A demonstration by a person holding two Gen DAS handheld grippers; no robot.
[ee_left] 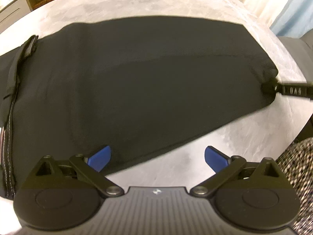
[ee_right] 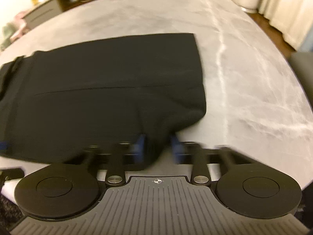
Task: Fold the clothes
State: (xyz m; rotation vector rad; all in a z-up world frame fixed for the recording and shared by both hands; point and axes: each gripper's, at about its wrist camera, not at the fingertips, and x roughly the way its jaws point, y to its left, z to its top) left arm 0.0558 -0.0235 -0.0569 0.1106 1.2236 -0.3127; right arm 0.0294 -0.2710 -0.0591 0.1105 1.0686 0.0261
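Plenty of bare table surrounds the flat black garment; right gripper, blurred, seemingly pinches its corner, left gripper spread wide.

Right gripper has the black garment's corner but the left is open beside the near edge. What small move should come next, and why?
Probably close the left gripper on the near edge of the garment. Its jaws stand wide open, one blue pad over the cloth, one over the table, gripping nothing, while the right gripper already pinches the near corner. A fold likely needs both holds.
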